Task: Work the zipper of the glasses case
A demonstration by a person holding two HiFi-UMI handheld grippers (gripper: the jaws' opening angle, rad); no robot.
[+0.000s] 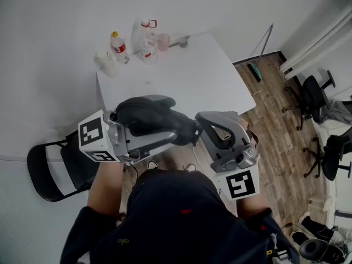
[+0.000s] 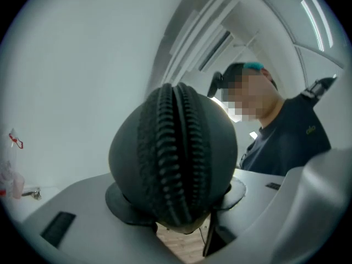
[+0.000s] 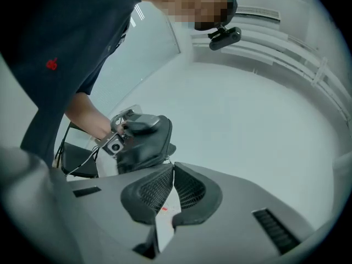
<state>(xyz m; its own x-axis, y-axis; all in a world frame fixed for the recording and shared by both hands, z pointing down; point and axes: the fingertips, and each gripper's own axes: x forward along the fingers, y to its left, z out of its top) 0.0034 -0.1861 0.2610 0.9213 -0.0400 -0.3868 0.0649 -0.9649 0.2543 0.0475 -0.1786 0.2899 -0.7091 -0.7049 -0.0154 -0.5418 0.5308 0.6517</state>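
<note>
1 glasses case (image 1: pixel 146 114) clamped in L gripper (image 2: pixel 179 198); R gripper (image 3: pixel 171 170) closed.

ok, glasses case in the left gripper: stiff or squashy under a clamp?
Probably stiff: the glasses case holds its domed shape between the left gripper's pads. Likely light: it's held at one end, clear of the table. Its rounded shell may roll if set down.

Soft, bright, even light fills the room; the white walls (image 1: pixel 55 15) and white table (image 1: pixel 181 70) look flat, with hardly a shadow. Both gripper views bulge like fisheyes and go black at the corners. A ceiling light strip (image 2: pixel 309 12) glares in the left gripper view, where the black glasses case (image 2: pixel 173 158) looms close, its lower end slightly soft.
</note>
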